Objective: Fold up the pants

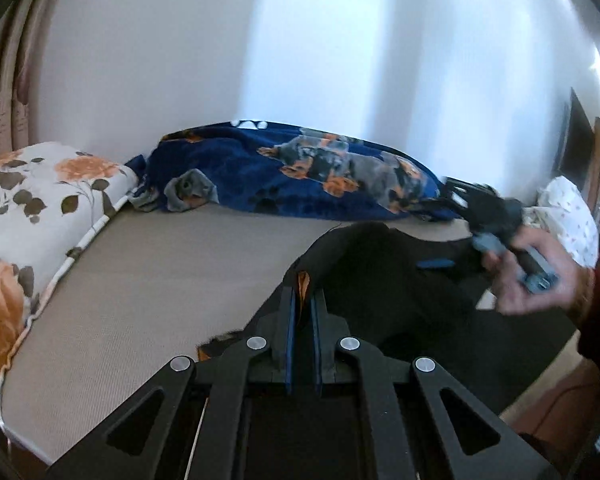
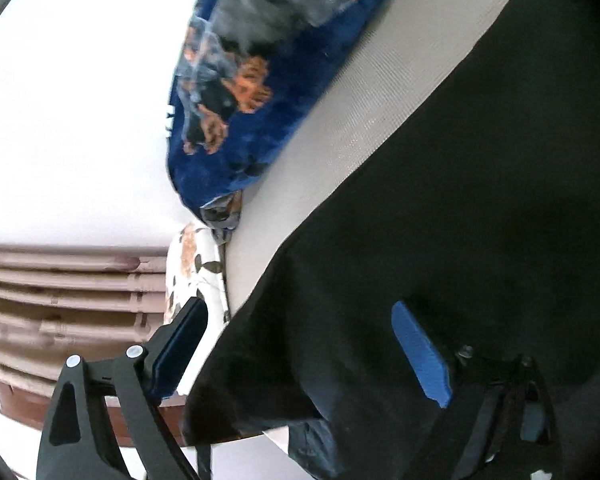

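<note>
Across the bed: a taupe woven mattress cover [image 1: 148, 280] carried the black fabric pants [image 1: 380, 280], spread over its near right part, one edge lifted off the cover.
Bed clutter: a navy plush blanket with dog prints [image 1: 300, 168] lay bunched along the wall and a white pillow with orange flowers [image 1: 40, 208] sat at the left, both near the pants; a swung fold could have landed on or snagged them.
Pants risk: the dark cloth was limp and hung from one pinched point, so I judged it likely to sag, twist or fold crooked if only one corner was carried.
Right tongs [image 2: 300, 348]: held in a hand [image 1: 540, 280], blurred, their blue pads wide apart over the pants edge, nothing gripped; closing off the hem would have caught one layer or nothing.
Left tongs [image 1: 302, 320]: jaws pressed together on a raised ridge of the pants with an orange lining [image 1: 303, 282] showing; that thin pinch could have slipped loose under a pull.
</note>
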Demonstrator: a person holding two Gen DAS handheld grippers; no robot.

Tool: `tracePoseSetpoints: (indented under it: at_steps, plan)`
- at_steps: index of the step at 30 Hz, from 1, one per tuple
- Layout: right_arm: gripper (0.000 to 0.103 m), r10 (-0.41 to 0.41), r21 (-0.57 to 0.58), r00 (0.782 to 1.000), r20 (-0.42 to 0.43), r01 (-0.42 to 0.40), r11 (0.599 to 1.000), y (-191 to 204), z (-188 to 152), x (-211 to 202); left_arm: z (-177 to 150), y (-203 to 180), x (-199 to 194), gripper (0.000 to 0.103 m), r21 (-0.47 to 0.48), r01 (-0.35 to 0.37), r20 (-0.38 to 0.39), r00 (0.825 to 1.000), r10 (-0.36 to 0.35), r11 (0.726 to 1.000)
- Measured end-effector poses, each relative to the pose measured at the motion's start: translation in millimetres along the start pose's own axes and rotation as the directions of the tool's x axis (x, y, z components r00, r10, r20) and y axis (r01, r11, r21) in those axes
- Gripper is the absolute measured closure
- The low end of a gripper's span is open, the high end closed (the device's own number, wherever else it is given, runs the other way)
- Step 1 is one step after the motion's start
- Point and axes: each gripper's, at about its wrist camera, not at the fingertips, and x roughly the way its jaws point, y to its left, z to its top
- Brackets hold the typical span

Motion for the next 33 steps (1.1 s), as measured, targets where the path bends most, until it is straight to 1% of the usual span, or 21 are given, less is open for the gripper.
tracePoseSetpoints:
  at_steps: [2,5,7,8,9,10,11,13,14,16,17,20,21,23,24,27,28,30,31,33]
  plan:
    - [0.017,-0.039,0.005,0.999,-0.022,0.039,0.999,2.7,4.1,9.6,-7.2,-7.6,-7.1,0.096,0.033,0.011,0.001,1.0,-0.011,0.999]
    - [0.019,-0.066,0.029,0.997,-0.042,0.067,0.997,3.5,9.3,18.7,-20.0,-21.8,-15.1,0.096,0.112,0.02,-0.011,1.0,-0.019,0.994]
    - [0.025,-0.097,0.035,0.995,-0.037,0.099,0.995,5.3,11.7,19.7,-28.2,-28.9,-18.4,0.096,0.151,0.027,-0.027,0.999,-0.023,0.988]
    - [0.04,-0.11,0.032,0.993,-0.034,0.111,0.993,5.6,11.8,19.2,-32.4,-30.6,-20.1,0.095,0.165,0.027,-0.036,0.999,-0.021,0.986]
    - [0.064,-0.131,0.026,0.991,-0.029,0.132,0.991,5.4,9.9,16.9,-35.6,-30.0,-21.1,0.095,0.165,0.025,-0.044,0.999,-0.018,0.986]
    - [0.077,-0.167,0.016,0.986,-0.017,0.167,0.986,3.2,4.8,11.6,-37.0,-27.0,-21.3,0.095,0.151,0.027,-0.053,0.998,-0.02,0.988]
    - [0.092,-0.179,0.013,0.984,-0.004,0.179,0.984,0.6,-0.7,7.0,-37.4,-21.7,-21.2,0.094,0.122,0.034,-0.064,0.998,-0.026,0.992]
    - [0.092,-0.163,0.007,0.986,0.034,0.163,0.987,-8.8,-17.7,-10.7,-35.7,-8.7,-19.4,0.093,0.056,0.028,-0.077,0.997,-0.023,0.998]
    - [0.092,-0.144,0.001,0.988,0.061,0.144,0.99,-12.8,-29.2,-22.0,-34.8,0.3,-19.1,0.093,0.007,0.025,-0.084,0.996,-0.025,1.0]
    - [0.092,-0.073,-0.009,0.992,0.102,0.074,0.997,-21.2,-56.7,-44.8,-32.9,19.8,-15.3,0.093,-0.092,0.025,-0.112,0.993,-0.035,0.995]
    - [0.092,-0.063,-0.021,0.992,0.107,0.066,0.998,-24.4,-70.6,-54.5,-33.5,30.5,-12.4,0.093,-0.143,0.013,-0.131,0.991,-0.032,0.99]
    - [0.092,-0.092,-0.084,0.985,0.147,0.105,0.991,-33.4,-117.1,-82.9,-43.2,55.1,-4.0,0.093,-0.262,-0.01,-0.199,0.979,-0.044,0.965]
    - [0.092,-0.11,-0.093,0.982,0.152,0.125,0.988,-37.6,-130.2,-87.4,-47.9,60.2,-2.9,0.093,-0.286,-0.018,-0.21,0.977,-0.045,0.958]
    - [0.093,-0.126,-0.085,0.979,0.16,0.141,0.986,-54.3,-157.8,-96.4,-57.1,69.2,1.5,0.093,-0.317,-0.057,-0.26,0.965,-0.029,0.947]
    - [0.094,-0.142,-0.076,0.978,0.15,0.155,0.985,-61.8,-166.2,-95.8,-59.9,72.7,3.1,0.093,-0.329,-0.073,-0.276,0.961,-0.022,0.942]
    - [0.096,-0.162,-0.033,0.982,0.093,0.165,0.986,-89.0,-187.1,-86.4,-68.6,86.3,3.9,0.093,-0.389,-0.109,-0.306,0.952,-0.016,0.915]
    - [0.096,-0.161,-0.01,0.984,0.073,0.162,0.987,-98.0,-193.5,-81.6,-68.6,87.8,1.9,0.093,-0.39,-0.12,-0.307,0.952,-0.006,0.913]
    - [0.096,-0.156,0.004,0.987,0.04,0.156,0.988,-105.7,-202.6,-72.2,-63.7,88.7,-7.5,0.093,-0.371,-0.15,-0.288,0.957,0.039,0.916]
    - [0.096,-0.159,-0.002,0.987,0.034,0.16,0.987,-107.6,-206.5,-69.4,-58.7,85.8,-13.9,0.093,-0.349,-0.16,-0.269,0.961,0.064,0.923]
    - [0.096,-0.156,-0.021,0.987,0.038,0.157,0.987,-107.7,-210.3,-70.2,-49.0,75.5,-20.4,0.091,-0.309,-0.153,-0.245,0.966,0.077,0.939]
